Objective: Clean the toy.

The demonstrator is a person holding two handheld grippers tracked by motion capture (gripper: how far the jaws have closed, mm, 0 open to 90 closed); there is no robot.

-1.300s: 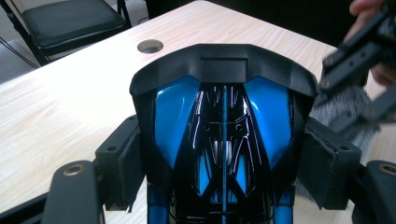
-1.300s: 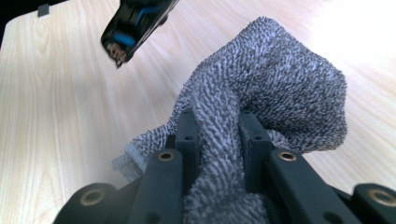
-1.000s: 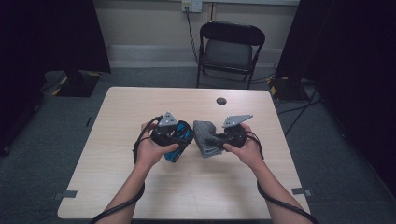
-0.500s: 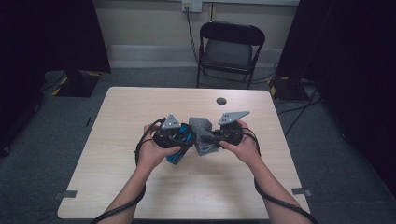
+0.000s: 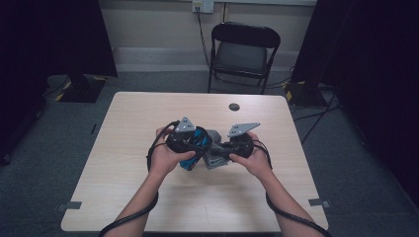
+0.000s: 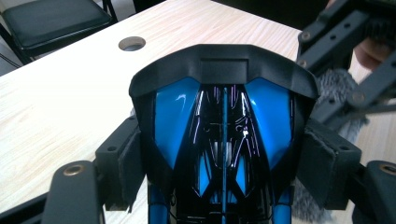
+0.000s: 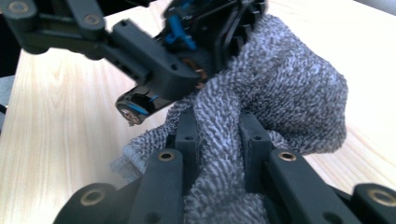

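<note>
1. At the left, the left tool (image 5: 195, 148) is clamped on a blue-and-black toy car (image 6: 223, 140); in the left gripper view its padded jaws press on both flanks of the glossy body, which stands wide between them and is held above the tabletop (image 5: 123, 163).

2. The car sits near the middle of the tabletop's near half, raised off the wood, with its far end pushed into a grey towelling cloth (image 7: 280, 88).

3. In the middle, cloth and car touch: the right gripper view shows the cloth bunched around one end of the car, with a small wheel (image 7: 130, 109) showing just below the left tool's jaw.

4. At the right, the right tool (image 7: 217, 135) is closed tight on a fold of the cloth, its two jaws pinching the fabric between them.

5. Farther back on the tabletop lies a round cable hole (image 5: 234, 106), well apart from the work; behind the tabletop stands a folding chair (image 5: 244, 49).

6. The step in hand appears to be wiping the car with the cloth, one tool steadying, the other rubbing.

7. The next move likely calls for dragging the cloth along the body while the left tool holds firm; too loose a clamp could let the smooth shell slip or twist.
</note>
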